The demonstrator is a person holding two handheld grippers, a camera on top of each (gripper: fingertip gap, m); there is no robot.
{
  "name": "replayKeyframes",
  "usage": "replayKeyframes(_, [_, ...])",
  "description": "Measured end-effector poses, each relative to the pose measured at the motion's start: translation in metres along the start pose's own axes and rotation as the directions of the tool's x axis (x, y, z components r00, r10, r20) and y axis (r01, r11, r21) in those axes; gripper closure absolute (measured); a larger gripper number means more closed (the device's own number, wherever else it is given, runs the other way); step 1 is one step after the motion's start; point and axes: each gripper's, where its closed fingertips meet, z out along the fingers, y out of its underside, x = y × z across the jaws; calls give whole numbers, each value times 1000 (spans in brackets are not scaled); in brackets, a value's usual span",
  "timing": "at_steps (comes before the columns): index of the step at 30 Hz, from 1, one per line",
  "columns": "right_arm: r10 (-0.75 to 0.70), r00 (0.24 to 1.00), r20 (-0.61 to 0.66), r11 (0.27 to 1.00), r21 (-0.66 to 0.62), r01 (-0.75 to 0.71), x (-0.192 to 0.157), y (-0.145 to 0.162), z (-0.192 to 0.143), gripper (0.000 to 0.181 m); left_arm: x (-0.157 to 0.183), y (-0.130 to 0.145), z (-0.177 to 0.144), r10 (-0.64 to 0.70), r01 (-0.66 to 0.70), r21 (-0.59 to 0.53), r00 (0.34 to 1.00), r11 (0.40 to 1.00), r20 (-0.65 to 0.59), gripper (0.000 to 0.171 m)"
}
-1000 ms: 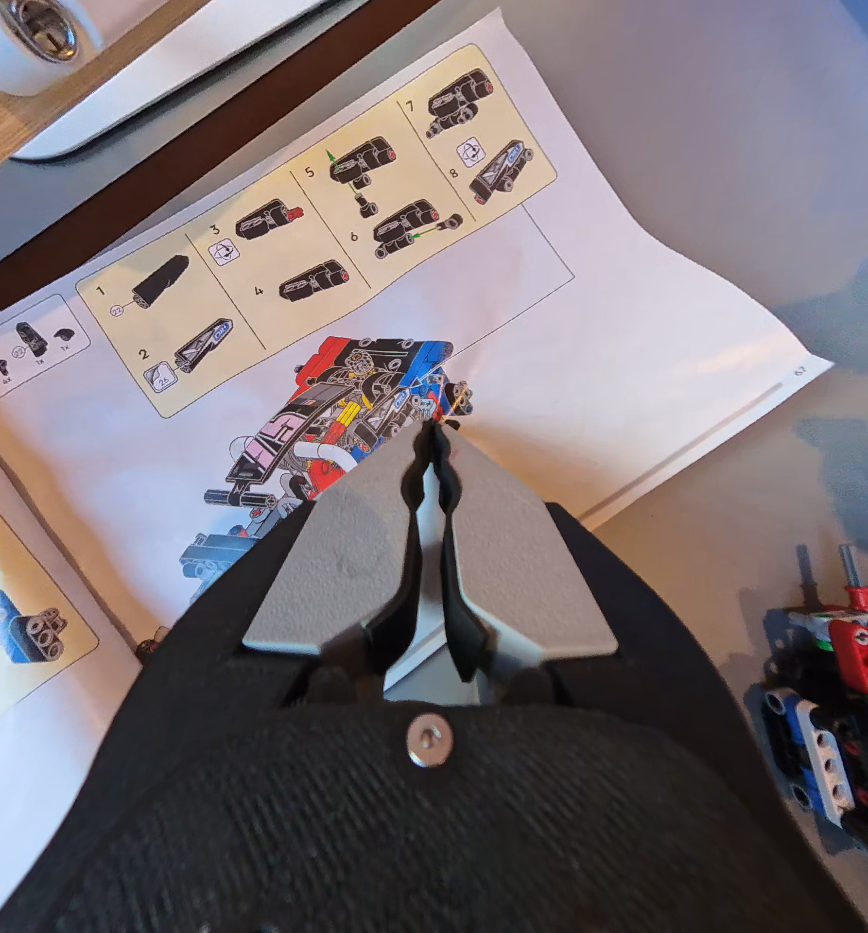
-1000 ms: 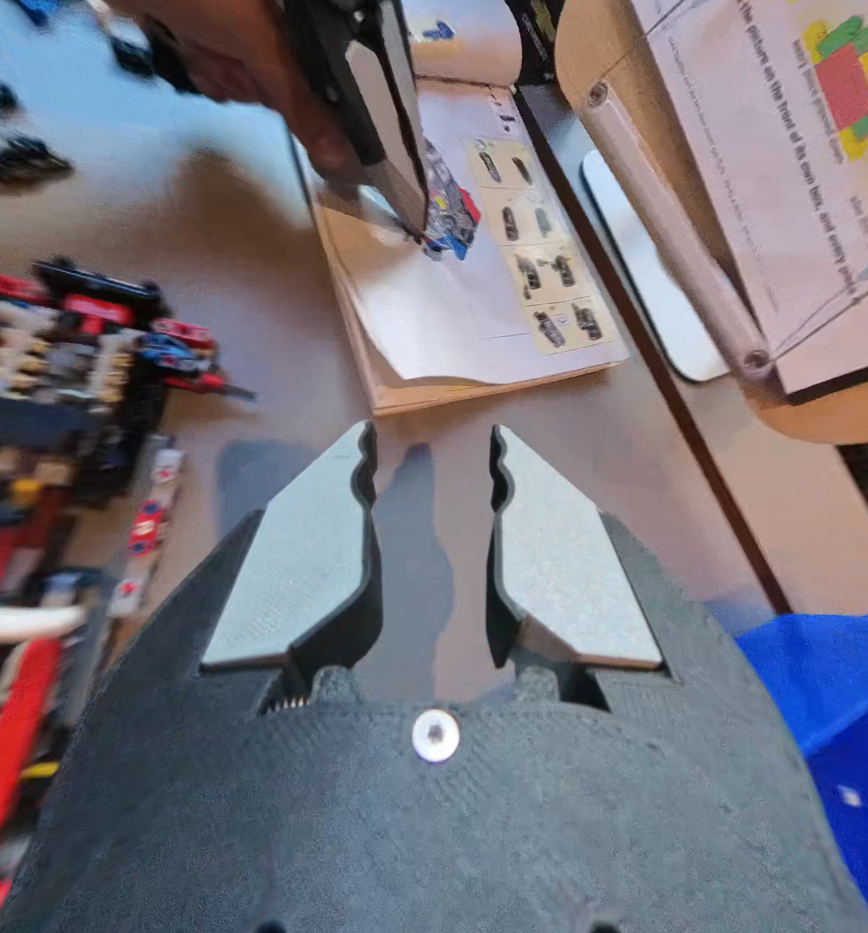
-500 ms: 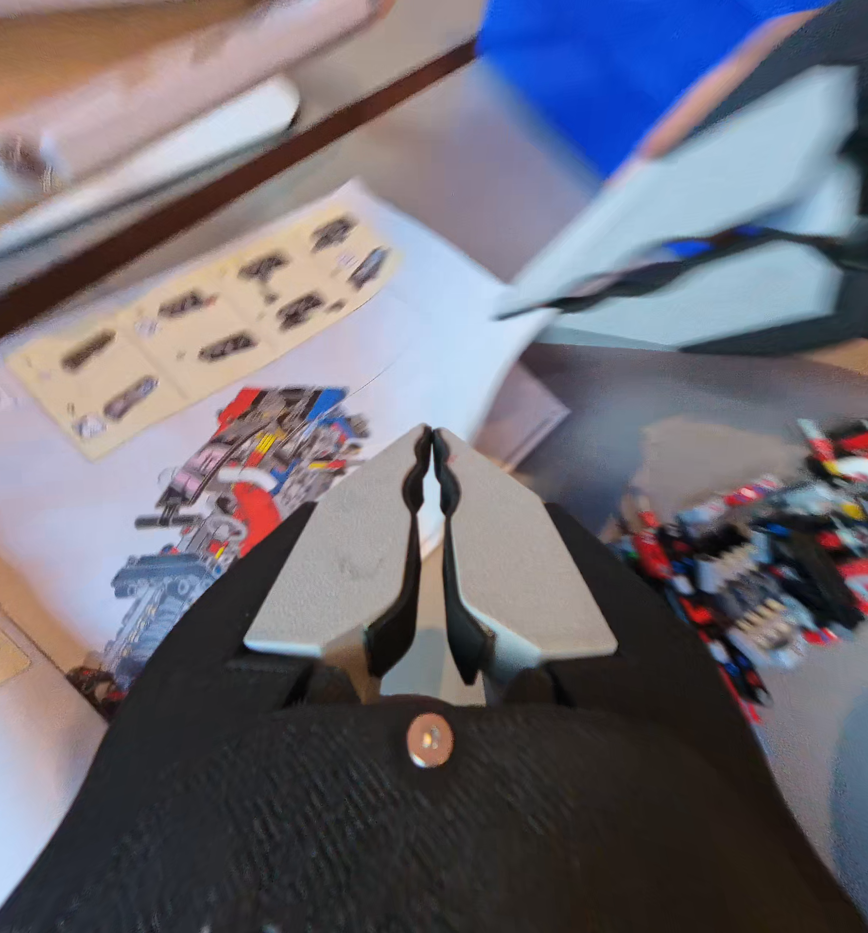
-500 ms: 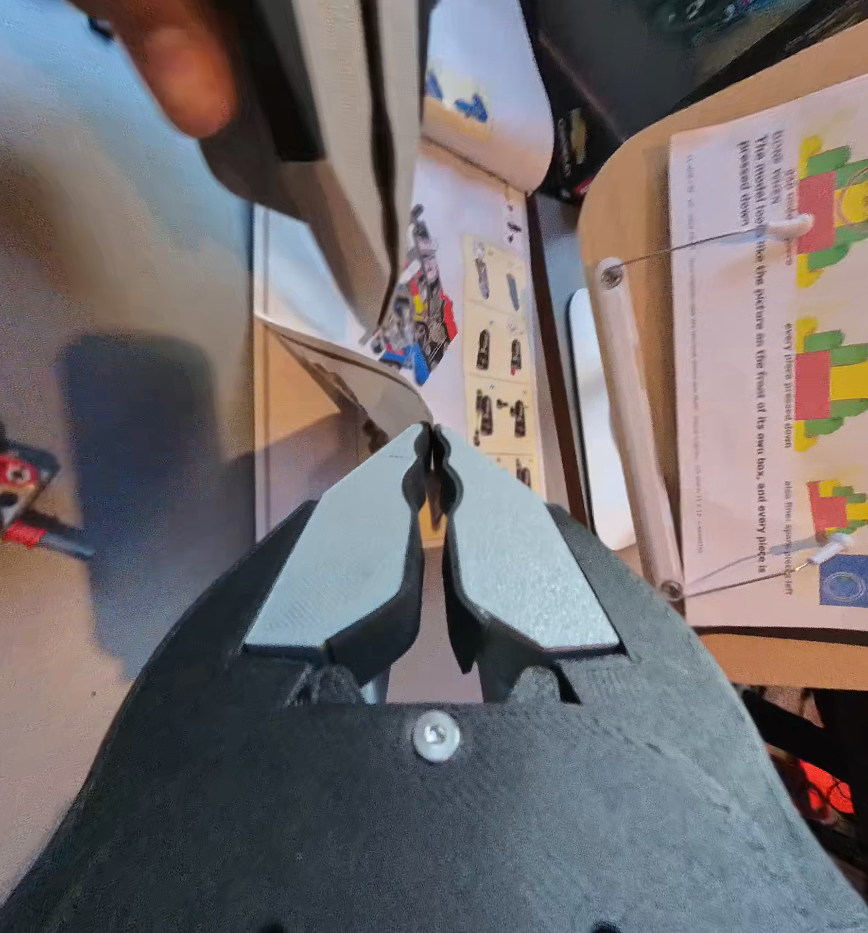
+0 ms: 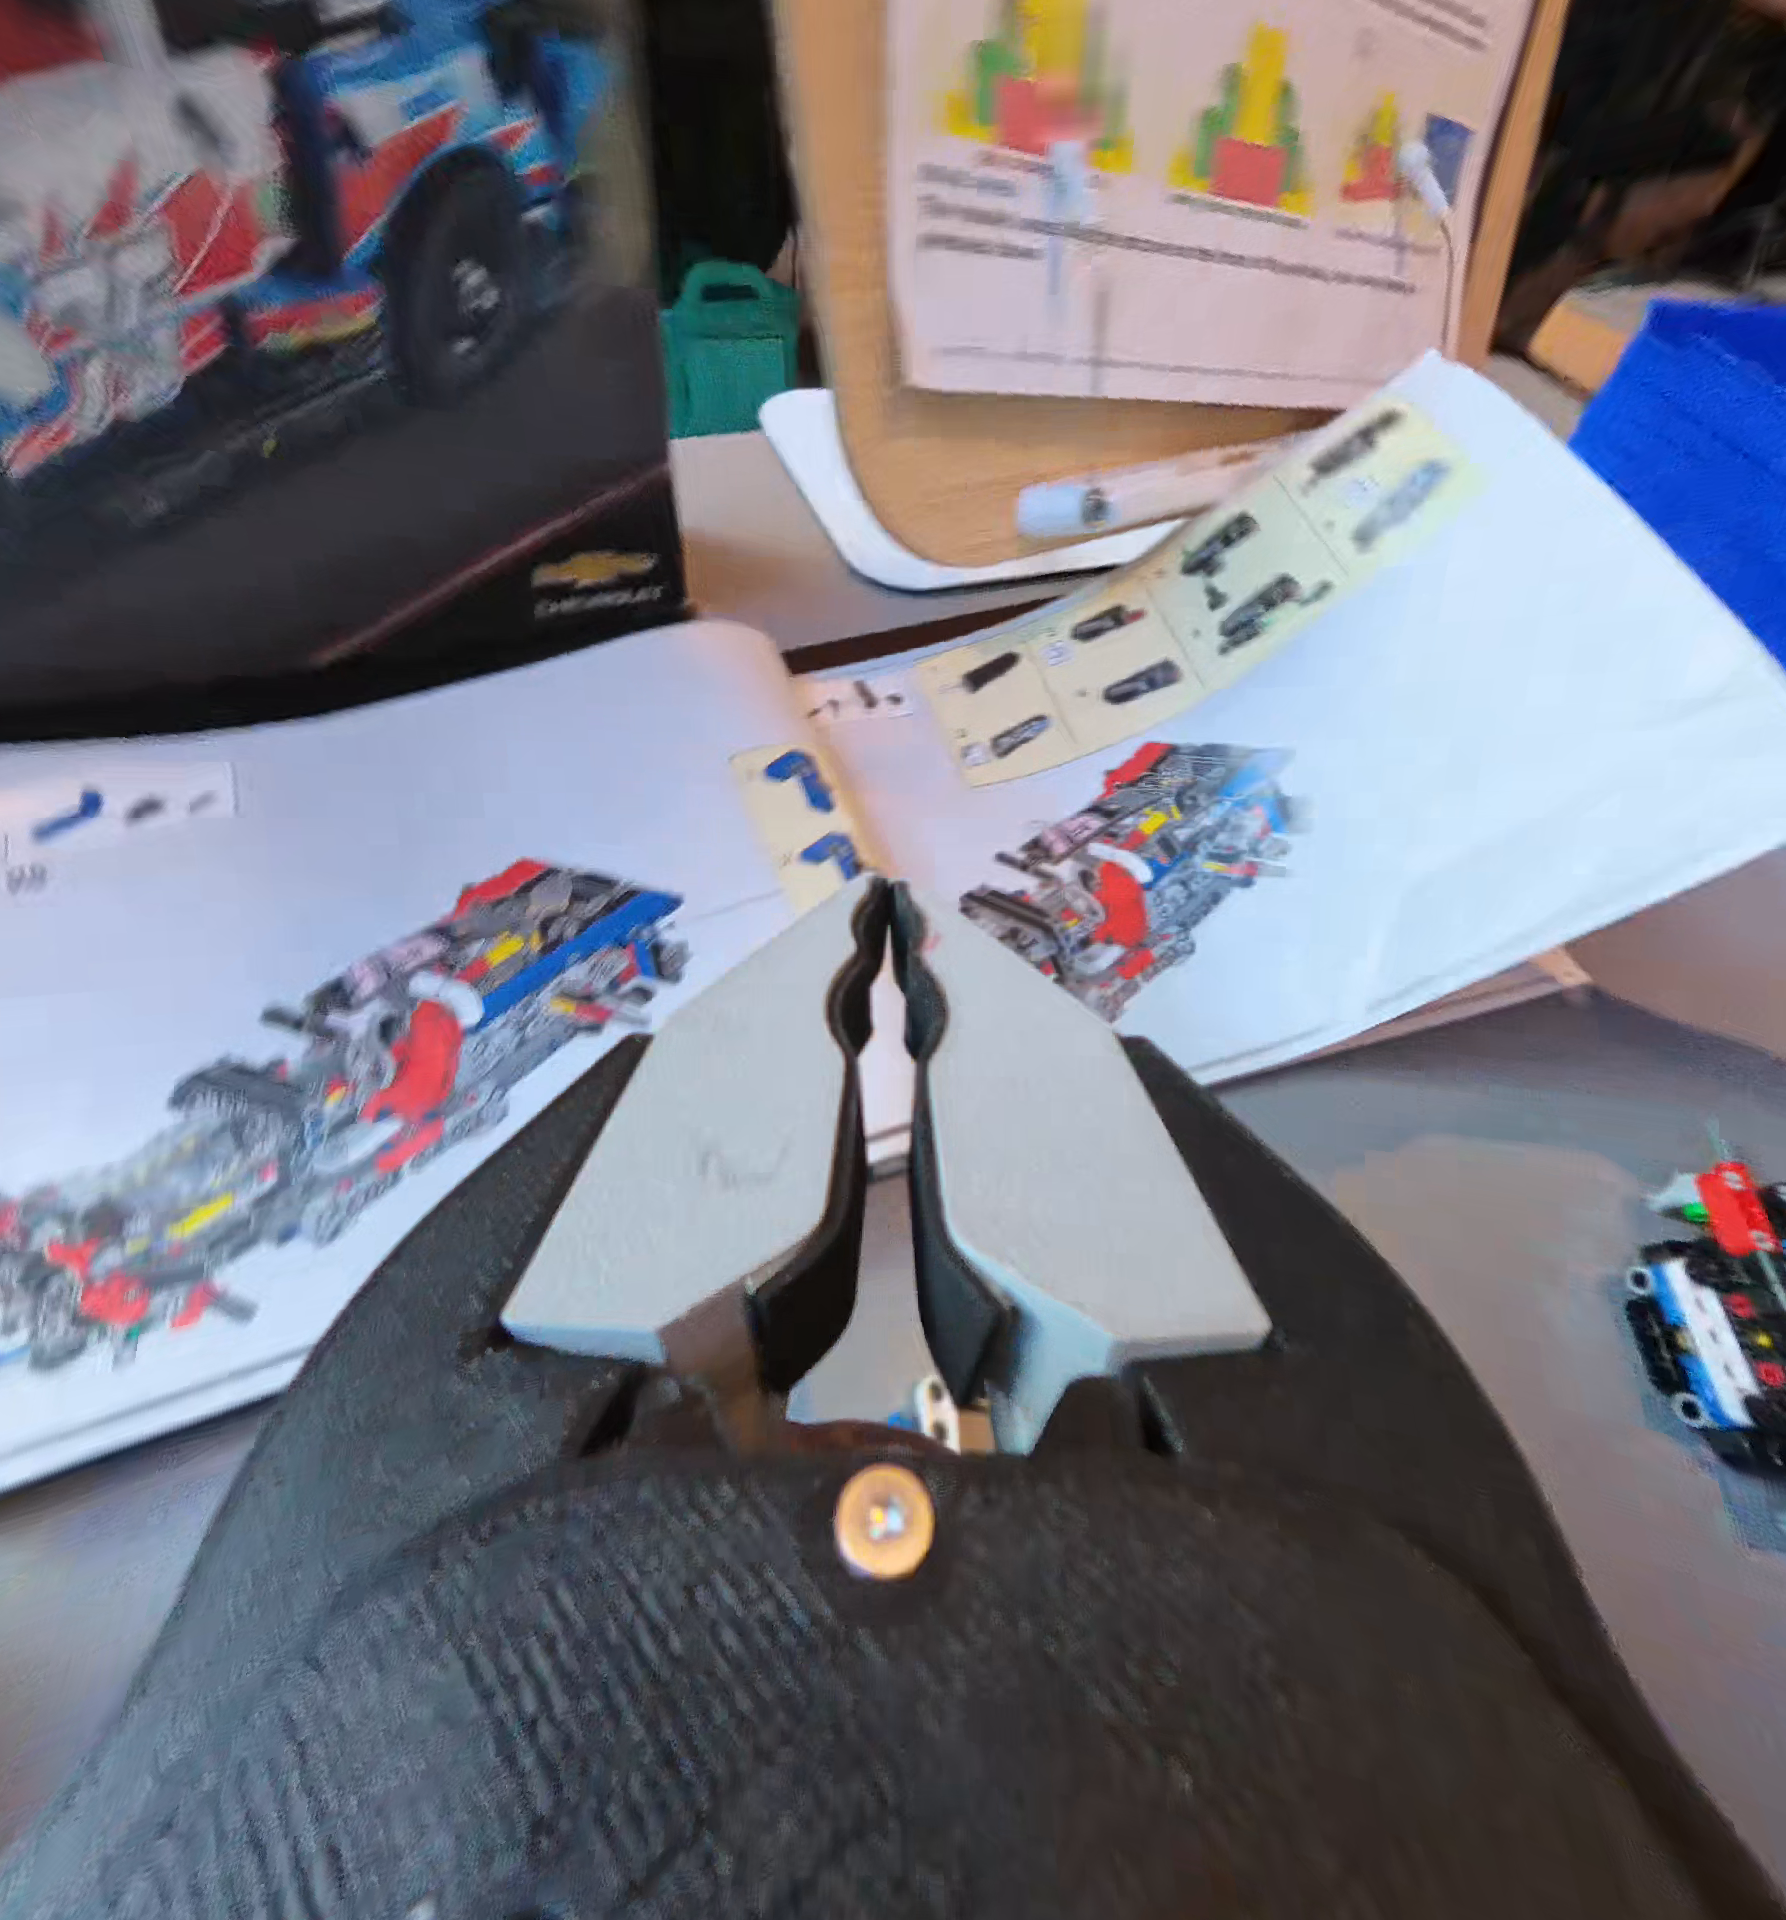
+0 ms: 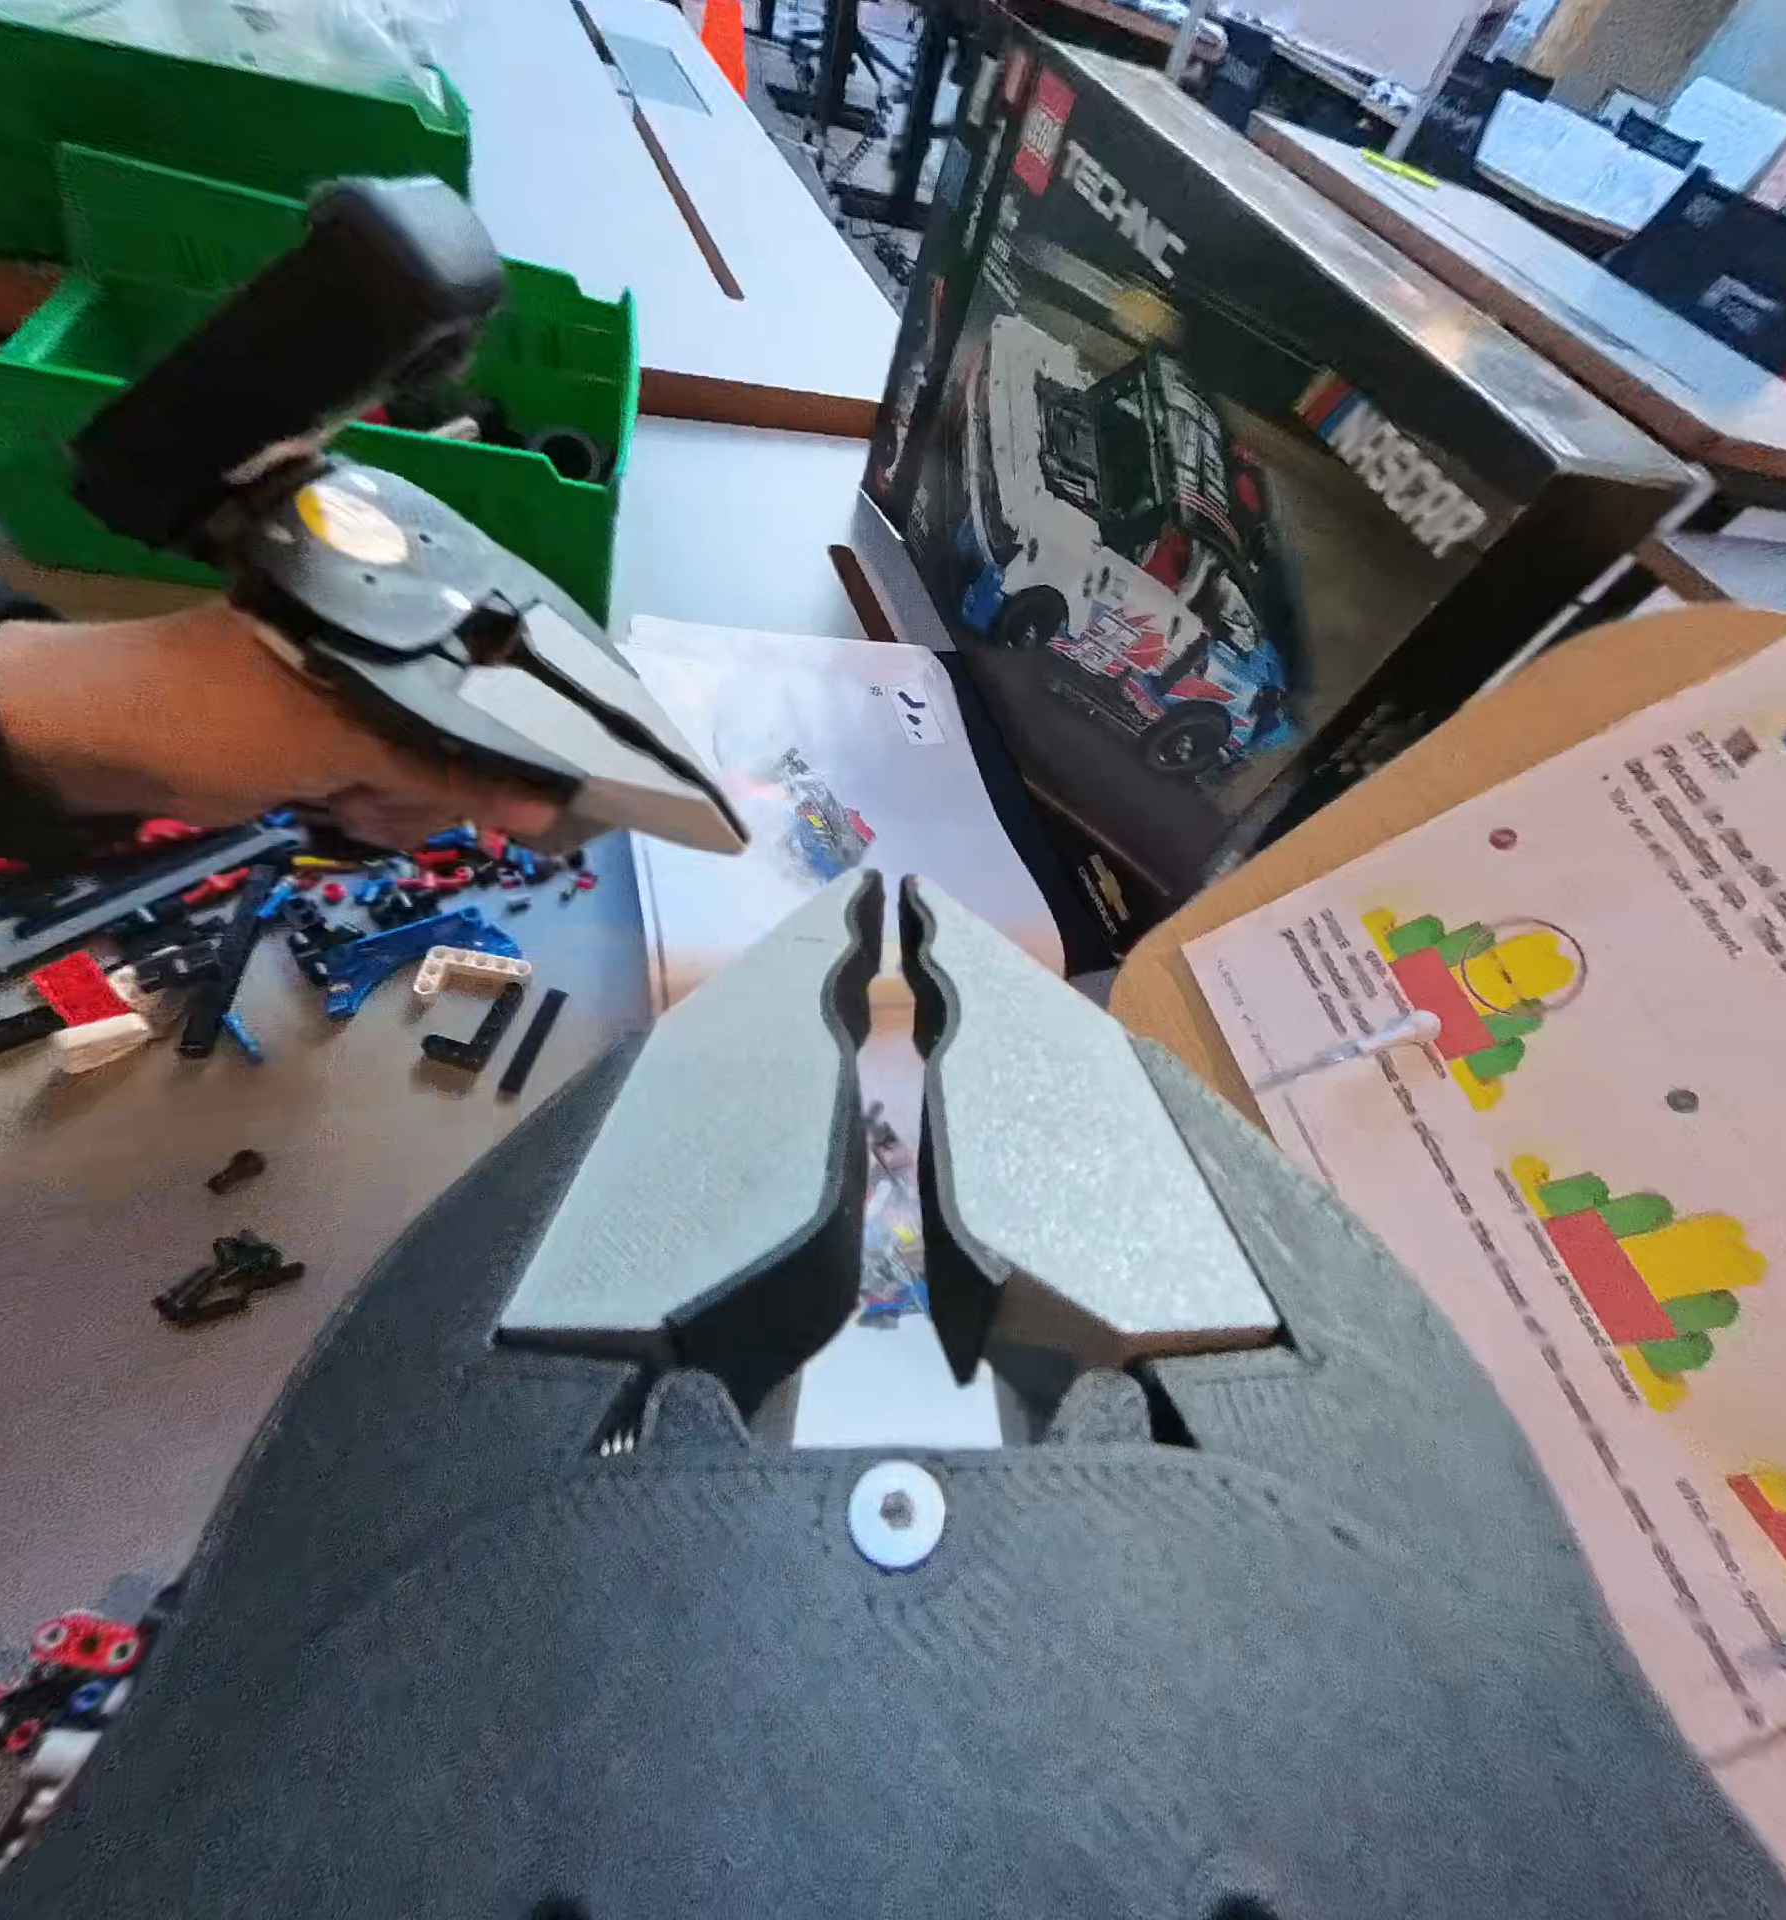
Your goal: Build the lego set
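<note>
The instruction booklet (image 5: 369,831) lies open on the table. Its right-hand page (image 5: 1491,748) is raised off the stack and curls up toward the right. My right gripper (image 6: 891,888) is shut on that page; part of the page shows through the gap behind the tips. My left gripper (image 5: 889,896) is shut and empty, hovering over the booklet's middle; it also shows in the right wrist view (image 6: 660,800), held by a hand. The partly built model (image 5: 1762,1340) sits on the table to the right, and its edge shows in the right wrist view (image 6: 47,1683).
The set's box (image 6: 1232,499) stands behind the booklet. A wooden board with a printed sheet (image 6: 1543,1143) stands to the right. Loose pieces (image 6: 245,935) lie on the table at left, with a green bin (image 6: 245,260) behind. A blue bin (image 5: 1741,520) is at far right. About 15 centimetres separates my left fingertips from my right. Left tips and right tips are each some 25 centimetres from the partly built model (image 5: 1762,1340).
My right gripper went from open to shut at the page's edge and lifted the page. My left gripper came off the page, stayed shut and drew back and up.
</note>
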Motion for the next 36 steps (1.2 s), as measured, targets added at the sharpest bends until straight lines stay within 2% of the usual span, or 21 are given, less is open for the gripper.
replayKeyframes(1, [20,999,-39,1000,-24,-20,10,18,0,181,-5,5,-3,-56,57,8,998,998,-28,171])
replayKeyframes(3, [114,992,-45,983,-143,-119,20,81,9,181,6,20,-2,-124,119,-53,986,991,-107,171])
replayKeyframes(5, [186,982,-28,933,-309,-185,17,138,5,180,32,31,4,4,-19,-103,989,995,-146,171])
replayKeyframes(7, [143,990,-8,916,-379,-135,11,157,-14,161,55,39,12,162,-186,-145,974,972,-159,171])
replayKeyframes(9, [80,996,34,887,-457,-56,0,169,-40,140,73,40,19,241,-270,-166,954,948,-179,171])
replayKeyframes(10, [57,996,74,864,-504,-12,-9,178,-52,136,85,39,21,249,-288,-166,943,943,-220,140])
replayKeyframes(12, [-33,994,100,797,-598,87,-16,204,-73,124,99,38,26,253,-309,-197,930,930,-265,129])
replayKeyframes(15, [-199,967,157,707,-661,252,-23,236,-88,123,109,37,30,318,-382,-214,906,899,-280,118])
replayKeyframes(18, [-241,956,170,706,-645,293,-31,245,-84,130,117,40,31,336,-407,-223,894,886,-298,118])
replayKeyframes(23, [-320,930,179,744,-561,363,-34,232,-73,142,123,45,31,355,-427,-225,885,876,-301,118])
replayKeyframes(27, [-367,908,200,727,-548,414,-34,234,-68,159,126,48,32,349,-427,-231,883,874,-314,117])
replayKeyframes(29, [-389,900,197,720,-544,430,-32,234,-67,177,127,50,34,349,-429,-233,882,873,-318,117])
replayKeyframes(32, [-373,911,175,738,-539,406,-29,231,-64,181,135,53,40,362,-447,-225,870,866,-336,116])
replayKeyframes(36, [-285,955,82,840,-458,290,-20,195,-56,181,157,54,60,561,-620,-178,775,764,-292,108])
